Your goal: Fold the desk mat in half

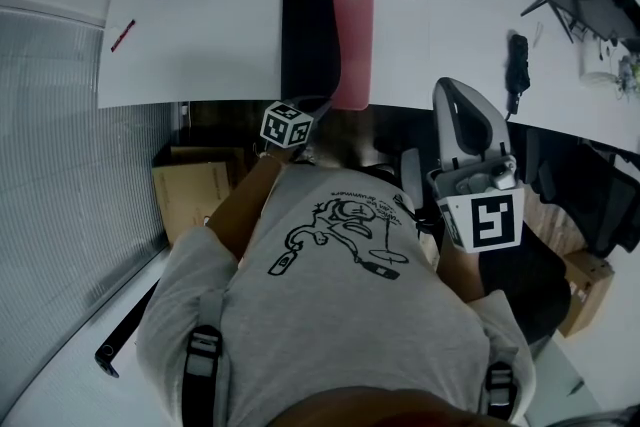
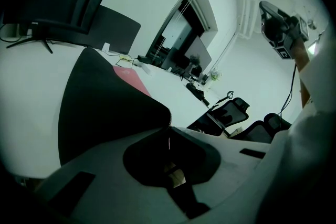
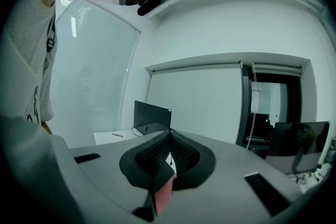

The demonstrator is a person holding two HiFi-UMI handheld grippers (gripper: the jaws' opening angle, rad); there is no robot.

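Pinching the near corner of the desk mat (image 1: 305, 35), the left gripper (image 1: 300, 115) has its jaws clenched on the black edge right at the front rim of the white desk (image 1: 200, 35). In the left gripper view the mat's black layer rises off the desk to the jaw tips.

The mat lies doubled, black underside up. A pink strip (image 1: 352, 35) of the lower half is uncovered along the right side, so the fold looks nearly made but not squared.

The right gripper (image 1: 452, 95) is held up beside the person, well apart from the mat. Its jaws are pressed together on nothing.

The next move probably calls for drawing the held corner rightward until the edges meet. After that the left gripper would lower the corner flat and let go.
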